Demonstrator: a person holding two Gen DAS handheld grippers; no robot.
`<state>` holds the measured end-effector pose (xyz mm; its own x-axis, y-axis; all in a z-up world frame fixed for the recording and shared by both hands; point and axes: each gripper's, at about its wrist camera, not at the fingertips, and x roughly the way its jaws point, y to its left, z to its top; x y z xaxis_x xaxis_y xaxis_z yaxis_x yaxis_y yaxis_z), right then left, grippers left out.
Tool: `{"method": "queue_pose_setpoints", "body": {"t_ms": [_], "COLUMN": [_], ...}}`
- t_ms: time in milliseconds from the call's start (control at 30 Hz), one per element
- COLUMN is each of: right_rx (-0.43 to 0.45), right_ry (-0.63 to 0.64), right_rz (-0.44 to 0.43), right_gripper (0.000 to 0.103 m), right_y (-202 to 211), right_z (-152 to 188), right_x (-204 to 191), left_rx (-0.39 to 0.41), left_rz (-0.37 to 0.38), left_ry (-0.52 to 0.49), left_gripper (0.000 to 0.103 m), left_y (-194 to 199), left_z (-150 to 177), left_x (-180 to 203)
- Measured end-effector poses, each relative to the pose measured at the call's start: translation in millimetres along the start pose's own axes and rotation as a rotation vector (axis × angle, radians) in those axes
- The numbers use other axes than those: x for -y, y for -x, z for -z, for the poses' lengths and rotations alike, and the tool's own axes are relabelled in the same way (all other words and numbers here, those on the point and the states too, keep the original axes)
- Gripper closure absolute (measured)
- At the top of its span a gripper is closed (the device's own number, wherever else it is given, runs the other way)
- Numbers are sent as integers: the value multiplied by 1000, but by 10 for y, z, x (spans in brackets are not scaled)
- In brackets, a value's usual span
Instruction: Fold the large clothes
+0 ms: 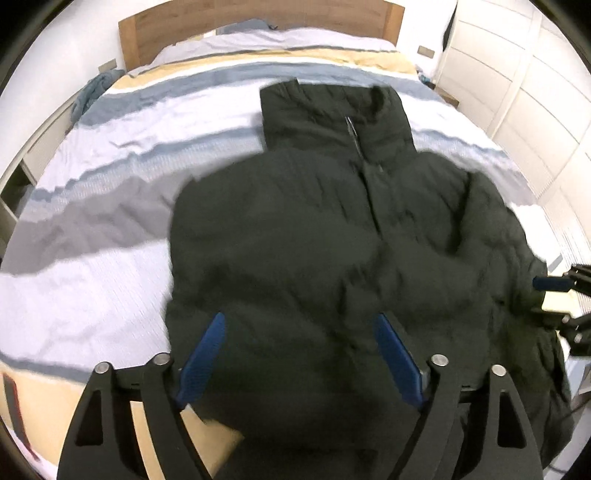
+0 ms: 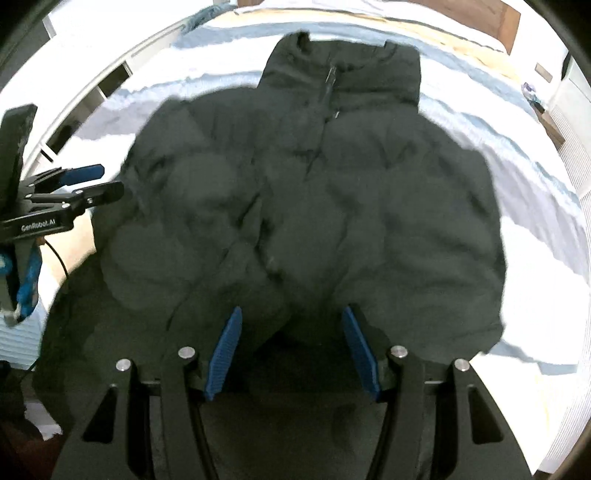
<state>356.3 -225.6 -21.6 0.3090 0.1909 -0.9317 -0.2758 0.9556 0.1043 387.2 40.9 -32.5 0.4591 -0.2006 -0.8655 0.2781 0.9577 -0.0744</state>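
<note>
A dark green puffer jacket (image 1: 332,229) lies front up on the striped bedspread (image 1: 110,166), collar toward the headboard, zipper closed. It also shows in the right wrist view (image 2: 314,206). My left gripper (image 1: 301,325) is open above the jacket's lower hem, its blue pads wide apart and holding nothing. My right gripper (image 2: 291,317) is open above the hem too, empty. The right gripper shows at the right edge of the left wrist view (image 1: 554,295), and the left gripper at the left edge of the right wrist view (image 2: 99,181).
A wooden headboard (image 1: 258,22) stands at the far end of the bed. White wardrobe doors (image 1: 517,92) run along the right. A blue cloth (image 1: 92,92) lies at the bed's far left corner. Open shelves (image 2: 92,107) stand left of the bed.
</note>
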Motion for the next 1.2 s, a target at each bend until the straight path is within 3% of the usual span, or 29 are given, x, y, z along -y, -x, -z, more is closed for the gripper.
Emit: {"method": "queue_pose_setpoints", "body": {"t_ms": [133, 233, 467, 600, 767, 833, 900, 1000, 1033, 1067, 1100, 1200], "right_rx": [79, 157, 283, 314, 310, 295, 270, 206, 196, 186, 162, 140], "right_ry": [0, -19, -132, -226, -288, -293, -296, -356, -365, -366, -372, -331], "right_rz": [-8, 3, -27, -61, -96, -94, -96, -117, -109, -106, -105, -86], "right_gripper": [45, 37, 36, 35, 35, 35, 35, 40, 48, 70, 84, 90], "right_y": [194, 193, -285, -673, -1168, -1312, -1463, -1670, -1690, -1697, -1706, -1587], "right_z": [-524, -1027, -2327, -2887, -3334, -3455, -3575, -3703, -3731, -3743, -3762, -3741], "right_x": [423, 829, 1596, 1872, 2000, 2015, 2037, 2088, 2088, 2081, 2083, 2006], "left_rx": [31, 58, 97, 52, 21, -6, -60, -96, -105, -109, -107, -87], "left_rz": [9, 17, 80, 135, 200, 192, 182, 157, 154, 152, 151, 151], "left_ry": [30, 25, 155, 219, 275, 266, 265, 249, 247, 247, 247, 242], "left_gripper": [13, 10, 8, 8, 8, 17, 44, 61, 66, 75, 79, 82], "left_y": [-134, -415, -1351, -1977, -2484, -2618, -2772, -2862, -2856, -2827, -2808, -2618], "left_z": [-722, -1351, -2707, -3111, -3282, -3319, -3346, -3362, -3366, -3364, -3377, -3357], "left_x": [-321, -504, -914, -964, -826, -731, -663, -575, -561, -555, -547, -539]}}
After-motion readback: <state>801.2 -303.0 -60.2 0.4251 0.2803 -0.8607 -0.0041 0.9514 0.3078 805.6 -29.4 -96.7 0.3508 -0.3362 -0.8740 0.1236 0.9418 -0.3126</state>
